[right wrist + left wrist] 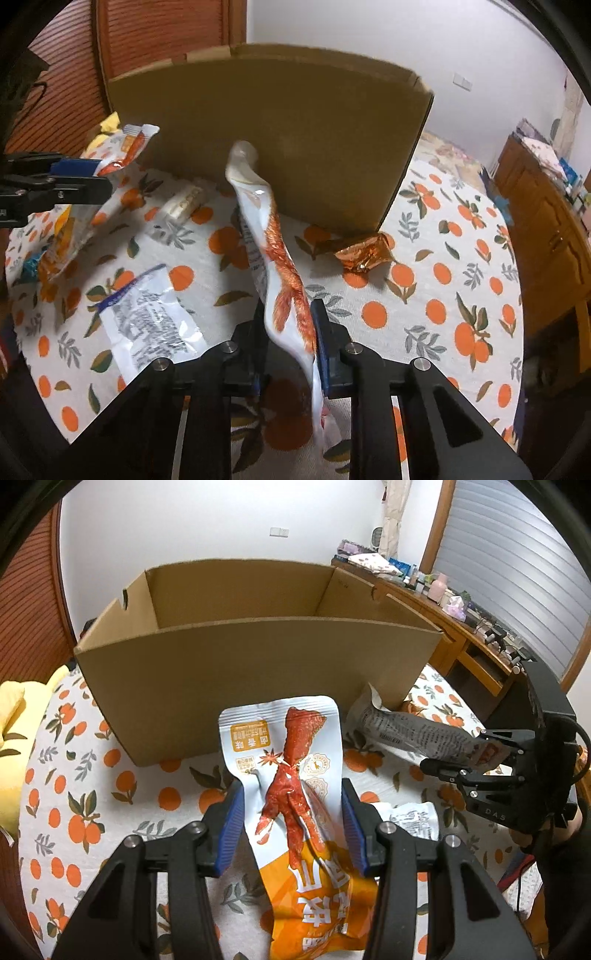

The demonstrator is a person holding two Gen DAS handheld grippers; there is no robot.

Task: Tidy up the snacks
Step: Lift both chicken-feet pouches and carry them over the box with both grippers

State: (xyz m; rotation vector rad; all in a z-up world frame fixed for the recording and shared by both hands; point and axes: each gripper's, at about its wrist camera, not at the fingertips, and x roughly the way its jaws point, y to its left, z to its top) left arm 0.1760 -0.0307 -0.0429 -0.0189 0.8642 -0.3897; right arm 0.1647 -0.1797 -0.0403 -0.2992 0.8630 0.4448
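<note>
Before the box, each hand-held gripper point(291, 827) point(286, 343) pinches 1 snack packet point(291, 775) point(273, 258).

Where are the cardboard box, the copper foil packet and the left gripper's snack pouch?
cardboard box point(258, 657): left wrist view, near wall.
copper foil packet point(364, 253): right wrist view, crinkled middle.
snack pouch point(291, 775): left wrist view, printed front.
</note>
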